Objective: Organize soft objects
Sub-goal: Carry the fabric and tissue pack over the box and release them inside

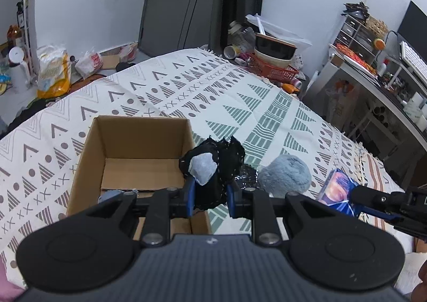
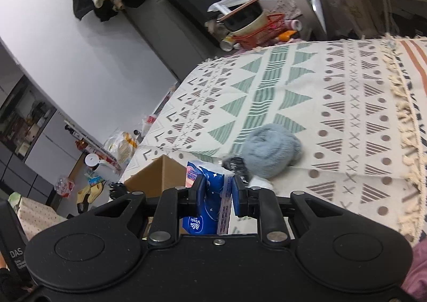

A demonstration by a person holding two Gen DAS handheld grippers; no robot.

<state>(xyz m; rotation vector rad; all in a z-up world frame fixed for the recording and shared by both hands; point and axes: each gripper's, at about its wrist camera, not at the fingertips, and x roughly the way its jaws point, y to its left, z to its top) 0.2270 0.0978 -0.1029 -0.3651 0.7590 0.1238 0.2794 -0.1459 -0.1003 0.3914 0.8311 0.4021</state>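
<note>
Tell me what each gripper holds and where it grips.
The left gripper pinches the black cloth bundle at its lower end. The right gripper clamps the blue tissue pack across its middle.

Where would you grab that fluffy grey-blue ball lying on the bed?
Probably from above, pinching across the middle of the fluffy ball. It is a rounded, soft lump lying loose on the bedspread with no handle, and its top is clear. A dark item lies against its near left side, so a low approach there looks awkward.

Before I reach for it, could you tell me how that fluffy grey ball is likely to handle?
The fluffy grey ball looks plush, so it probably squashes under the pads. It seems light for its bulk. Being rounded, it may roll on the blanket if nudged.
</note>
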